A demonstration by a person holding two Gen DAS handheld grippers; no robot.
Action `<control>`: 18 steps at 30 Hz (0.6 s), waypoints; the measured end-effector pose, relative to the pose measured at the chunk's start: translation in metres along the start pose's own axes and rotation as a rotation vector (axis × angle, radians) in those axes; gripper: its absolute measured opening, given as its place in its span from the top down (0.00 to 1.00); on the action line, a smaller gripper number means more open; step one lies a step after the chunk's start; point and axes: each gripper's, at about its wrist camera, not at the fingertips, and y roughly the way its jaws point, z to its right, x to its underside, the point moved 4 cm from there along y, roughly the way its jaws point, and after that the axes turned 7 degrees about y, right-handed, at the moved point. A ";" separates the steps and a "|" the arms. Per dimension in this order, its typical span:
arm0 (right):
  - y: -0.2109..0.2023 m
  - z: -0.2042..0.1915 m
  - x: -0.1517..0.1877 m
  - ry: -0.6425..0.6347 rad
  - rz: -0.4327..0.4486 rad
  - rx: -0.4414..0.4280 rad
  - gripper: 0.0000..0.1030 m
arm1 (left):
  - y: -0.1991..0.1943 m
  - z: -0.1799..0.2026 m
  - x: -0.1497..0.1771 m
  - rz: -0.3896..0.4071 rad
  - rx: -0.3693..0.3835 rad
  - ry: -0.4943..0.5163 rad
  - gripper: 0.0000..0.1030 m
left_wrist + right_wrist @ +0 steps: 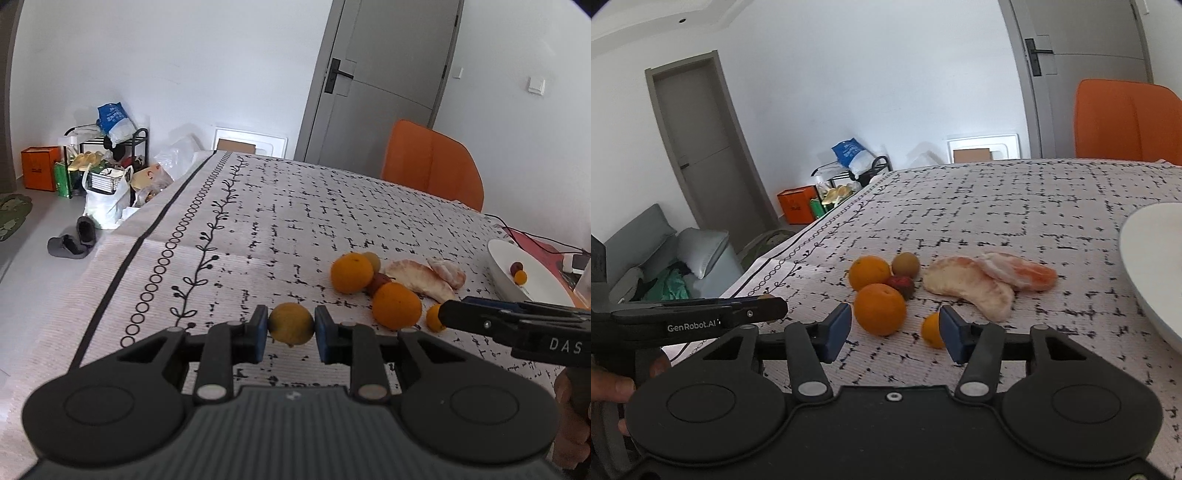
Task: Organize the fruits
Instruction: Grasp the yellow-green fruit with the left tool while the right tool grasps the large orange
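Holding a yellowish fruit (291, 324) pinched between the pads of my left gripper (291, 332), I see it at the lower centre of the left view, lifted above the tablecloth (295, 221). My right gripper (893, 332) stands open with nothing pressed; the small orange fruit (932, 330) lies just inside its right finger, low in that frame. The white bowl (1145, 266) waits at the right edge, nearer to my right hand.
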 end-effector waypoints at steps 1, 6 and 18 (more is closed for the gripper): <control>0.001 -0.001 -0.001 -0.003 -0.001 -0.004 0.49 | 0.000 -0.001 0.000 0.002 -0.002 -0.001 0.76; 0.011 -0.007 -0.007 -0.017 -0.011 -0.016 0.50 | -0.002 -0.007 -0.002 0.010 -0.008 -0.011 0.75; 0.036 -0.022 -0.006 -0.090 -0.064 0.015 0.52 | -0.006 -0.021 -0.002 0.021 -0.013 -0.045 0.75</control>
